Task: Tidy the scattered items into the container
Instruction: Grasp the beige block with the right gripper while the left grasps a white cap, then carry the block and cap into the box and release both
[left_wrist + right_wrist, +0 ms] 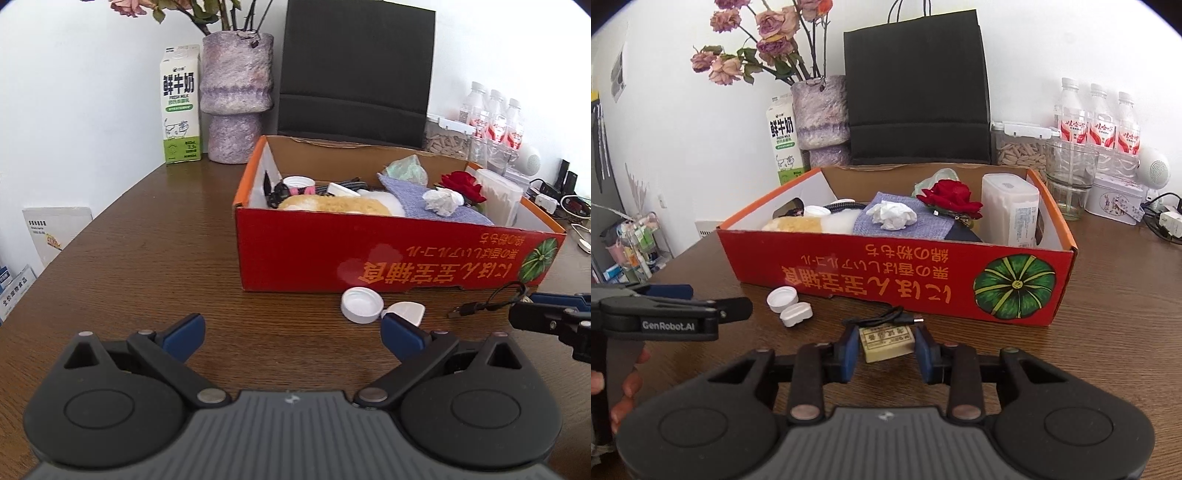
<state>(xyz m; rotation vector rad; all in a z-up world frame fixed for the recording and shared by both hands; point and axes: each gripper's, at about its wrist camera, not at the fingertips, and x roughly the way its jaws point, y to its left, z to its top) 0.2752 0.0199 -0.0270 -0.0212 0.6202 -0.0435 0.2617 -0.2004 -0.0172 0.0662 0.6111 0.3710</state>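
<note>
Left wrist view: my left gripper (291,332) hangs over the brown wooden table (147,258) with its blue pads spread wide and nothing between them. Ahead stands the red cardboard box (332,254), printed with yellow script and a green pumpkin, already holding a crumpled tissue (441,201), a red rose (463,184), a lilac cloth (424,195) and a white tub (498,195). On the table just in front of the box lie a white bottle cap (362,304), open side up, a small white case (406,312) touching it, and a black cable (487,301). My right gripper (535,317) enters at the right edge.

Right wrist view: my right gripper (886,350) has its blue pads drawn in on either side of a small cream block (886,345) with a pale printed label, which sits on the table near the box's front wall. I cannot tell whether the pads actually press on it; a thin gap seems to show at each side. The cable (886,318) lies just beyond the block, the cap (781,297) and case (796,314) to its left. My left gripper (701,306) shows at the left, a hand (628,384) below it.
</note>
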